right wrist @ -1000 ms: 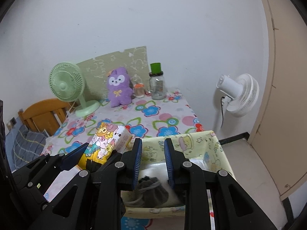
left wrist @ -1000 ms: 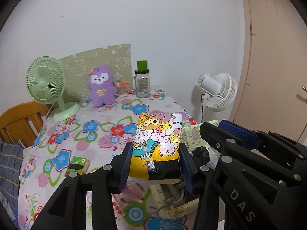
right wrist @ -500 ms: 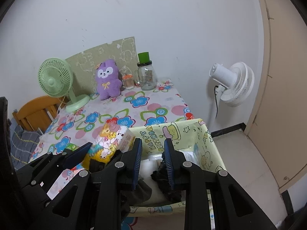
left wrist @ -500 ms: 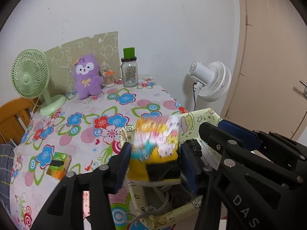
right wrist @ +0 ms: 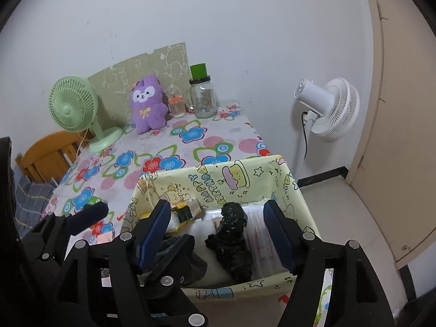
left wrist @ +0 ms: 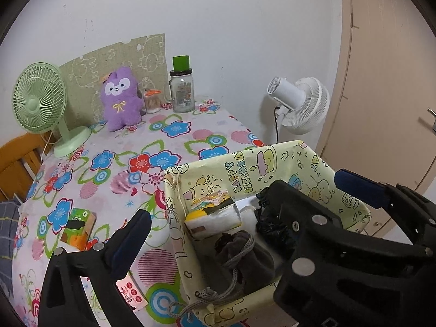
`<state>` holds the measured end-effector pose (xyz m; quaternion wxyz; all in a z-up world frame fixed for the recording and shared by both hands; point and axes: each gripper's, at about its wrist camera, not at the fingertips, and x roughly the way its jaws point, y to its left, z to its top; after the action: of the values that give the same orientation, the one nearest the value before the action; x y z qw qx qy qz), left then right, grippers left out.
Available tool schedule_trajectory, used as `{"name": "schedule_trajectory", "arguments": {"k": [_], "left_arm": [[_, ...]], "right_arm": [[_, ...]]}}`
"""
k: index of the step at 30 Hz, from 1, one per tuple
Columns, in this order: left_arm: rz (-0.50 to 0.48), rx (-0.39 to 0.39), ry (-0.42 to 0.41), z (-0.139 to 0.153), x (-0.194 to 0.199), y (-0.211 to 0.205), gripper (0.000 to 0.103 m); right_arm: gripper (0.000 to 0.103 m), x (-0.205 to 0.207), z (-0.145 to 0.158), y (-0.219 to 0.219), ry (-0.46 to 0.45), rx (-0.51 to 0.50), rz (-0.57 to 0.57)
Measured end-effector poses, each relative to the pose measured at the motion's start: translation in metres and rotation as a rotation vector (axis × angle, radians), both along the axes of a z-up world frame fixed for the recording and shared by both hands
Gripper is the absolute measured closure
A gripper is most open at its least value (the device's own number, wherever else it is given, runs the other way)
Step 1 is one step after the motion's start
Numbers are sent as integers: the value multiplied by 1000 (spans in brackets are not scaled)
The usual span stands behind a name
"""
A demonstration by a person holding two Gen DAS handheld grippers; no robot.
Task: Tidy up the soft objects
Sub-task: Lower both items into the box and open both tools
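1. Your left gripper [left wrist: 207, 234] was wide open and held nothing; it hung over the left part of the yellow cartoon-print box [left wrist: 275, 163]. Its left finger stood outside the box wall above the tablecloth, and its right finger was inside.
2. Your right gripper [right wrist: 218, 227] was spread wide too, empty, with both blue pads over the box [right wrist: 245, 175].
3. The cartoon tissue pack [left wrist: 212, 214] lay on its side inside the box, against the left wall at the far corner. In the right wrist view it [right wrist: 185, 208] showed just past your left pad.
4. A crumpled black bag [right wrist: 231, 241] sat in the box between your right gripper's fingers, not touched by either one. It [left wrist: 265, 212] lay just right of the tissue pack.
5. A grey drawstring pouch [left wrist: 239, 256] lay at the near end of the box, its cord trailing over the front rim.
6. White stuff lay under these items; too hidden to identify.
7. Outside the box, on the flower tablecloth [left wrist: 169, 136]: a small green-orange carton [left wrist: 79, 224] near the left edge and a pink packet [left wrist: 130, 293] under your left finger.
8. At the far wall stood a purple plush [left wrist: 120, 99], a green fan [left wrist: 41, 106] and a glass jar [left wrist: 182, 90] with a green lid.
9. A white fan [right wrist: 329, 109] stood beside the table on the right.
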<state>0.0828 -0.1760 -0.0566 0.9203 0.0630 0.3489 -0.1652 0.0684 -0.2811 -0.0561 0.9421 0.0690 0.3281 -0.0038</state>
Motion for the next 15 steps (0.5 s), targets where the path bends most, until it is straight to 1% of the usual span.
{"name": "schedule_trajectory", "arguments": {"k": [2,8,15], "left_arm": [[0,-3,0,1,-1,1,0],[-3,-9,-11,5,-5,7,0],[3,2,-36,13,-14,17,0]], "right_arm": [[22,-1,1,1,-2,-6,-8],[11,-5,6,4,-21,-15,-25],[7,-13,12,13,-40,-23,-33]]}}
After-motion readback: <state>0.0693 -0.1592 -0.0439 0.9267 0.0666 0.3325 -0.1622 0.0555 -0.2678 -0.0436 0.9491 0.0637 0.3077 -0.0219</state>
